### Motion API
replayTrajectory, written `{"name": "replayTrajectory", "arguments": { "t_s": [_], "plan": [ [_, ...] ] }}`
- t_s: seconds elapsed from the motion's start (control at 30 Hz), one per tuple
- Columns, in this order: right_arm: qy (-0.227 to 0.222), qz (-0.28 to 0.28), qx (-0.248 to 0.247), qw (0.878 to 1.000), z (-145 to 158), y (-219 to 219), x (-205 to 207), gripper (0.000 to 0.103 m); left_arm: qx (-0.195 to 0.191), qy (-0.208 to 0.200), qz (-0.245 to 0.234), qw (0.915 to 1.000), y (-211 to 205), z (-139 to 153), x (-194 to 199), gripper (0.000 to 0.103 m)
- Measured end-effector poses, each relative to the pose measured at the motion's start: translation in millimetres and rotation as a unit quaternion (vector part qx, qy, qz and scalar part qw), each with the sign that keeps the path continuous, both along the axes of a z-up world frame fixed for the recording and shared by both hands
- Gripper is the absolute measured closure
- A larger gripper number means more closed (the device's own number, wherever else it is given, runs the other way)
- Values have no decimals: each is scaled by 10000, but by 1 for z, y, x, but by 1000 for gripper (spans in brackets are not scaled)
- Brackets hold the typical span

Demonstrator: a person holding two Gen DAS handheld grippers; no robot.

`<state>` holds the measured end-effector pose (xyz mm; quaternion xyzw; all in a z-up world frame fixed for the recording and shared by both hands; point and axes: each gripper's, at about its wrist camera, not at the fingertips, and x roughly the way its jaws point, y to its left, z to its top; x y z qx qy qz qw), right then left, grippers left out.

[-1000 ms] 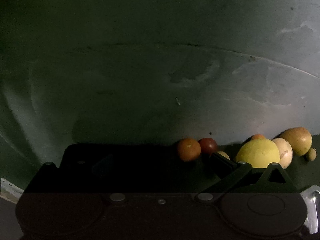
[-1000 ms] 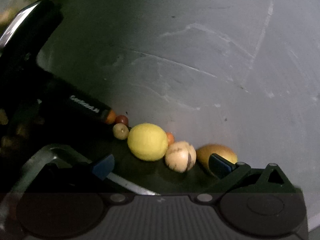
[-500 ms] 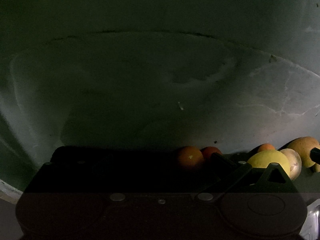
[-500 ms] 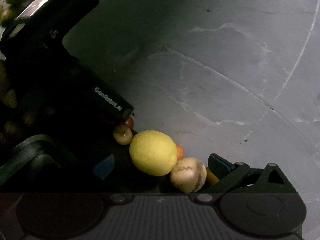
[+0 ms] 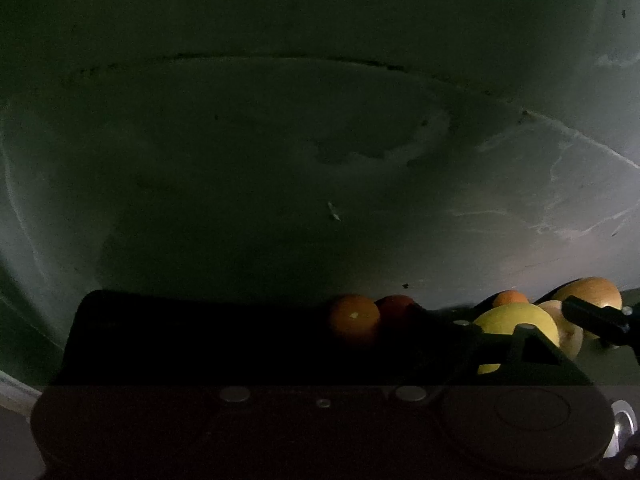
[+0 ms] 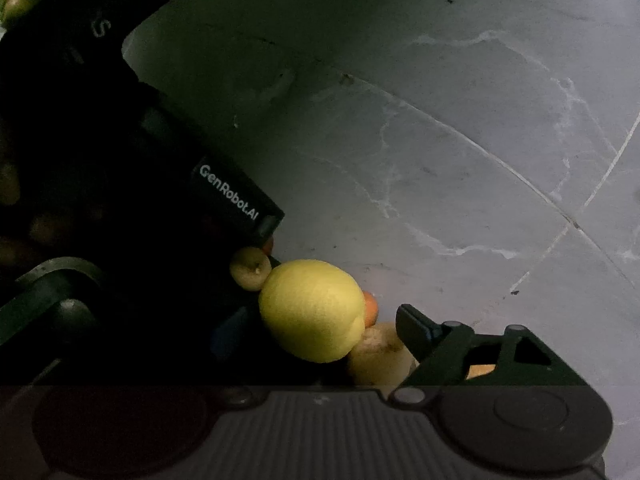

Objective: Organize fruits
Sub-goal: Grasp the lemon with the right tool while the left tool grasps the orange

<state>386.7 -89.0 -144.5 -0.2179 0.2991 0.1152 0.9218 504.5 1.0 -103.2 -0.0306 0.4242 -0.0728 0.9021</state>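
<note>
Left wrist view was very dark. Left gripper (image 5: 280,344) sat low near a grey wall (image 5: 320,160), its jaws mostly lost in shadow; only the right finger (image 5: 444,332) showed clearly, so how far apart the jaws stood couldn't be told, nor whether anything was held. A row of fruit lay along the wall base: an orange fruit (image 5: 354,317), a reddish one (image 5: 394,308) touching it, then a lemon (image 5: 516,322), a small orange fruit (image 5: 510,298) behind it, a pale round fruit (image 5: 568,334) and a brown-yellow fruit (image 5: 592,292) at far right. One black finger of the other gripper (image 5: 596,318) crossed in front of the brown fruit.

Right wrist view was brighter. Right gripper (image 6: 316,332) had its jaws spread wide on either side of the lemon (image 6: 312,316), not closed on it; the left finger (image 6: 228,332) was dim, the right finger (image 6: 420,328) sat just past the pale fruit (image 6: 380,356). A small pale fruit with a stem dimple (image 6: 250,268) touched the lemon on its far-left side, and the small orange fruit (image 6: 371,307) peeked from behind. The left gripper's black body (image 6: 224,196), printed "GenRobot.AI", filled the left of the frame.

Progress, as judged: fruits were all loose in a line on the worktop, no container or sorted group visible, so the organizing looked barely begun. The lemon seemed the next pick; everything else was left to do.
</note>
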Motion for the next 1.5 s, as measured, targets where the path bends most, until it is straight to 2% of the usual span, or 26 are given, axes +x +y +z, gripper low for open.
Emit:
{"name": "replayTrajectory", "arguments": {
  "t_s": [0.1, 0.37, 0.47, 0.73, 0.93, 1.03, 1.17, 1.5],
  "plan": [
    [-16, 9, -38, 10000, -1, 0, -1, 22, -46, -3, -3, 10000, 8, 3, -1, 23],
    [-31, 18, -1, 10000, 0, 3, 0, 23, -57, 61, 39, 10000, 17, 2, -1, 27],
    [-39, 51, -23, 10000, -1, 2, 2, 24, 17, 123, 43, 9999, 18, 1, 0, 32],
    [-118, 225, -417, 9988, -8, 9, 3, 30, 61, 83, -11, 9999, 20, 3, -1, 34],
    [-184, 356, -620, 9973, -13, 16, -1, 38, 47, 63, -116, 9999, 7, 3, -2, 49],
    [-207, 385, -647, 9970, -13, 18, -4, 38, 35, 58, -147, 9999, 6, 4, -1, 54],
    [-207, 395, -624, 9971, -14, 20, -6, 39, -8, 26, -268, 9996, 13, 10, -5, 68],
    [-245, 435, -609, 9969, -18, 13, -13, 40, 80, -41, -338, 9994, 16, 9, -12, 71]
  ]
}}
